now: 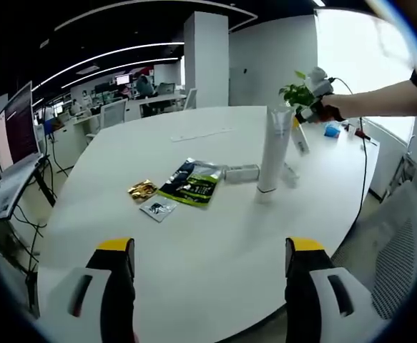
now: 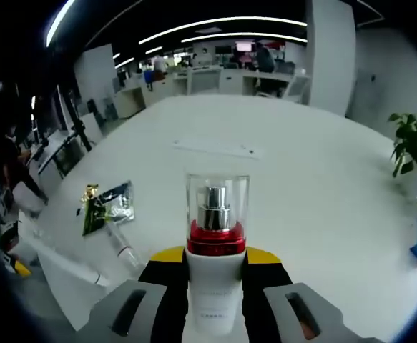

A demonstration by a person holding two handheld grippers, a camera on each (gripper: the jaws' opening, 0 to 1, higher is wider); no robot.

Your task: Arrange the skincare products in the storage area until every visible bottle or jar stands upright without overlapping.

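I see the round white desk (image 1: 215,236) with broad bare surface ahead of my left tool (image 1: 212,261), its jaws wide apart and holding nothing. The desk's curved rim drops off to the right beside a mesh chair (image 1: 401,250). A tall white tube (image 1: 272,150) stands upright near flat sachets (image 1: 190,182). My right tool (image 2: 214,275) grips a white pump bottle (image 2: 214,286) with a clear cap, upright above the desk.
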